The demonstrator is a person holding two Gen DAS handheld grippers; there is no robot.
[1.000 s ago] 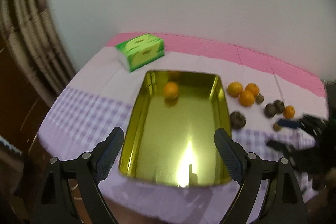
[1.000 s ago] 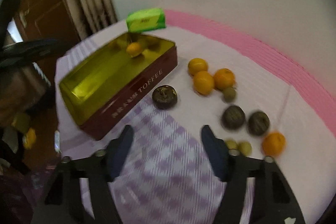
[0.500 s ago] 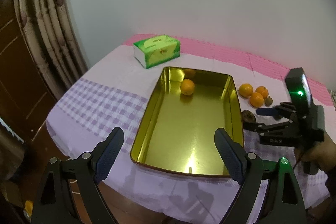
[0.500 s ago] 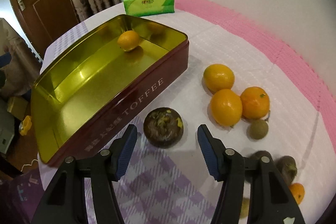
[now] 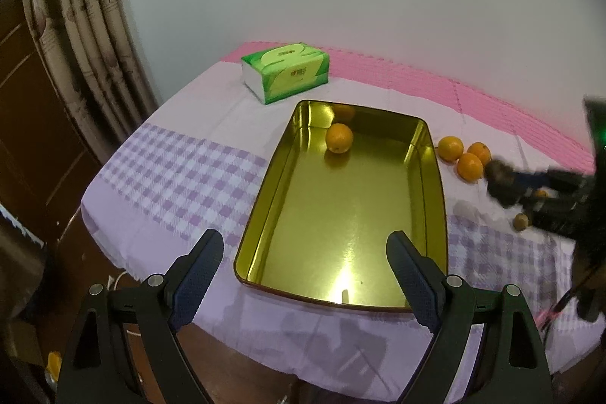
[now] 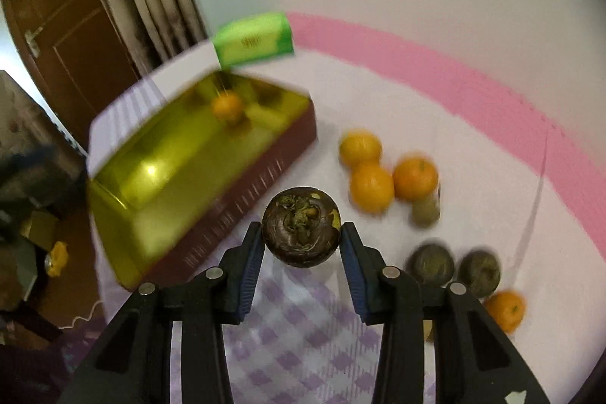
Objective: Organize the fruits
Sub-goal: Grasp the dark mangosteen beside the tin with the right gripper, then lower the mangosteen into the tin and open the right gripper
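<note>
A gold tin tray with dark red walls lies on the checked cloth and holds one orange at its far end. My left gripper hangs open over the tray's near edge with nothing between its fingers. My right gripper is closing its jaws on a round dark brown fruit; the blue pads touch both its sides and it hangs clear of the cloth, right of the tray. The left wrist view shows that gripper blurred at the right edge. Three oranges lie in a cluster beyond it.
A green tissue box stands behind the tray. Two more dark fruits, a small green fruit and a small orange lie at the right. A pink mat borders the far edge, by the wall. Curtains and a door stand at the left.
The right gripper's jaws came together on the dark brown fruit and raised it off the cloth. The left gripper stayed open and has barely shifted since half a second ago.
</note>
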